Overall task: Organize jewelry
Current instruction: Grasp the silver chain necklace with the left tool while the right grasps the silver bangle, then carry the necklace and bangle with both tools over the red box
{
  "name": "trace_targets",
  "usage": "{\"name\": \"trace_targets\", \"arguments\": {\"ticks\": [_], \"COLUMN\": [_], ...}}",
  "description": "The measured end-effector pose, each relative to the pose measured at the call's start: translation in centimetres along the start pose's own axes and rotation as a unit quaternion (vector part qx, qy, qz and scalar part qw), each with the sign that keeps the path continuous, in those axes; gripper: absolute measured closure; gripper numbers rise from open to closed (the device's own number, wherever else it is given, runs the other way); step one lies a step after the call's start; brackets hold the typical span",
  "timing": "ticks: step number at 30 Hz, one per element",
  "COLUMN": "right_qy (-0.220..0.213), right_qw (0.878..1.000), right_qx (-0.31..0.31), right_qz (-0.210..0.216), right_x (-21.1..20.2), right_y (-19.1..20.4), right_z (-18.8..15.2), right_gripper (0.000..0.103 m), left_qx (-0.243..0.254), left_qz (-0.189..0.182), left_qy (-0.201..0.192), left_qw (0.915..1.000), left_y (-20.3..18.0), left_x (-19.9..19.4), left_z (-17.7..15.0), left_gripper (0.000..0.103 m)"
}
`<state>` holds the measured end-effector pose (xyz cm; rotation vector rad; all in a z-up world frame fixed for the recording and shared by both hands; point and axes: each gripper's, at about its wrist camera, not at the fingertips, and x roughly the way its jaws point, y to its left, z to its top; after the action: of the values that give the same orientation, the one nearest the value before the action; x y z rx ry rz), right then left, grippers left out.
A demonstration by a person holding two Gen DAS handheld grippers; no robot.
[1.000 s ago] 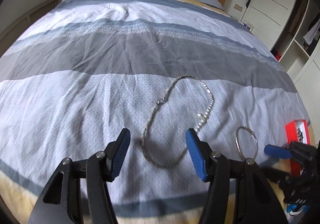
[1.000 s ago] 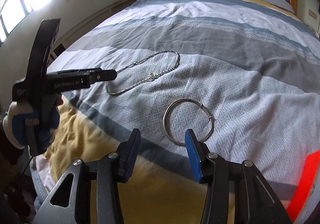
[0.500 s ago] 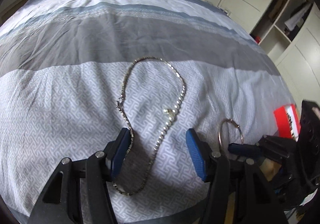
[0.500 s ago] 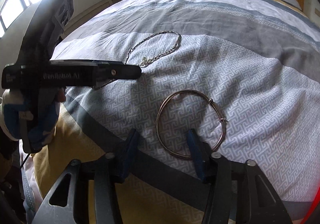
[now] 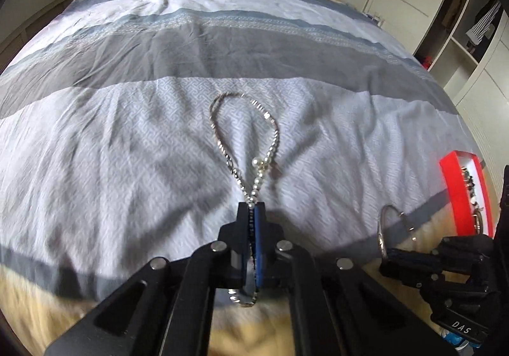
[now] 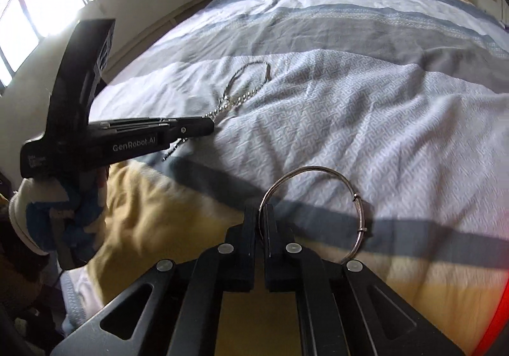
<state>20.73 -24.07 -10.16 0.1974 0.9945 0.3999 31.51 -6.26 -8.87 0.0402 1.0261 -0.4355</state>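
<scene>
Necklace (image 5: 245, 145) pinched in the left gripper (image 5: 252, 208) on the bed (image 5: 127, 133); right gripper (image 6: 261, 209) clamped on the bangle (image 6: 331, 174).

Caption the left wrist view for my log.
Left tool shut on necklace on striped bed; right tool pinching bangle near red box.

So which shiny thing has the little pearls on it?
The necklace pinched by the left gripper. The bangle is plain metal.
</scene>
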Motion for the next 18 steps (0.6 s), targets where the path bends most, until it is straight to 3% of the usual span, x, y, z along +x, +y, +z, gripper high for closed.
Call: {"name": "trace_targets", "arguments": {"ticks": [8,18], "right_qy": [-0.050,-0.105], "right_qw": [0.998,0.993], "right_qx": [0.027,0.039], "right_qz": [0.028,0.048], "right_x": [-6.5,-15.4], "right_y": [1.8,4.9], "right_z": [-2.5,-7.3], "right_gripper": [0.099,0.099], "left_qx": [-0.022,-0.025], "left_qz": [-0.028,-0.036], "left_qy": [-0.046,-0.097], "left_qw": [0.9983,0.9943], "left_y": [-2.1,-5.0], "left_x": [-7.4,-16.3], "left_z": [-2.3,-5.4], "left_gripper": [0.101,0.101]}}
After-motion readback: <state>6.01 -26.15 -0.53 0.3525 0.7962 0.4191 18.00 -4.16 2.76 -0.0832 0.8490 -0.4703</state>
